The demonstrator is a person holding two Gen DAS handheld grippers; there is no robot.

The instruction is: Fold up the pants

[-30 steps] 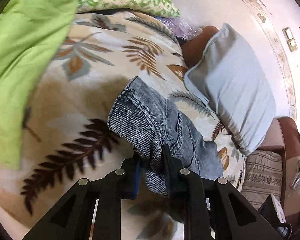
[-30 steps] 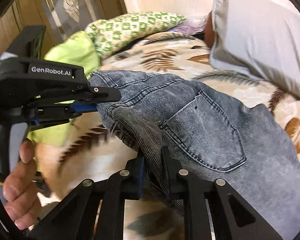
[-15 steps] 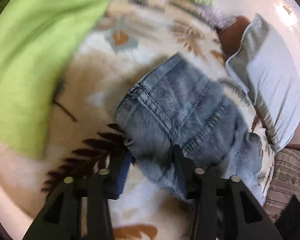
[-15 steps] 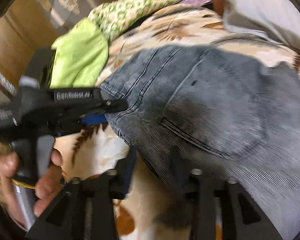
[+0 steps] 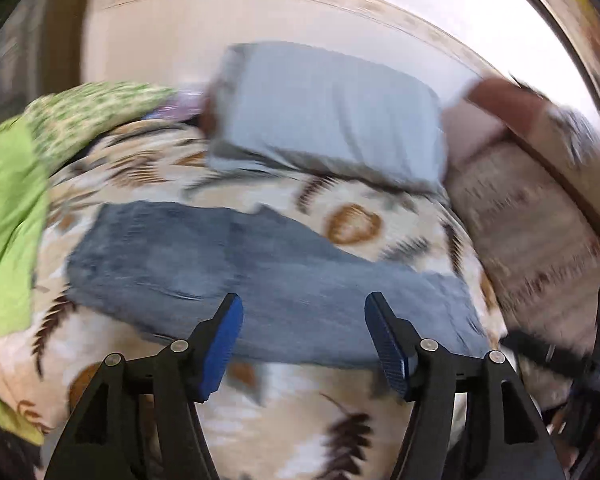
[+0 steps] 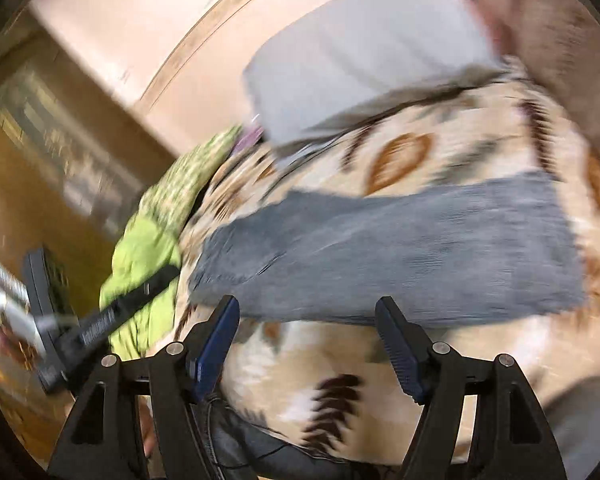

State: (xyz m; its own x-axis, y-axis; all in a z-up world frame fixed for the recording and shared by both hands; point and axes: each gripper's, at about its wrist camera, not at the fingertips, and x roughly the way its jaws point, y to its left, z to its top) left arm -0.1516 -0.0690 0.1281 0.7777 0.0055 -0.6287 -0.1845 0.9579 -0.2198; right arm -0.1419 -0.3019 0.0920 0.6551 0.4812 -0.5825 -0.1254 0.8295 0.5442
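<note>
Both grippers [image 5: 303,340] [image 6: 307,344] gape above pants [image 5: 260,280] lying crosswise, waist leftward.

My pants [image 5: 260,280] are faded blue-grey denim. The blanket [image 5: 292,412] under them is cream with brown and rust leaf prints. The pillow [image 5: 328,116] is pale blue-grey, the sheet [image 5: 8,216] lime green, and my gripper pads [image 5: 220,344] dark blue.

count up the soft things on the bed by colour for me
blue-grey: 2, the jeans and the pillow
plain lime green: 1, the cloth
green and white patterned: 1, the cushion
cream with a leaf print: 1, the blanket under them all
total: 5
Both views are blurred, so smaller items may be missed.
</note>
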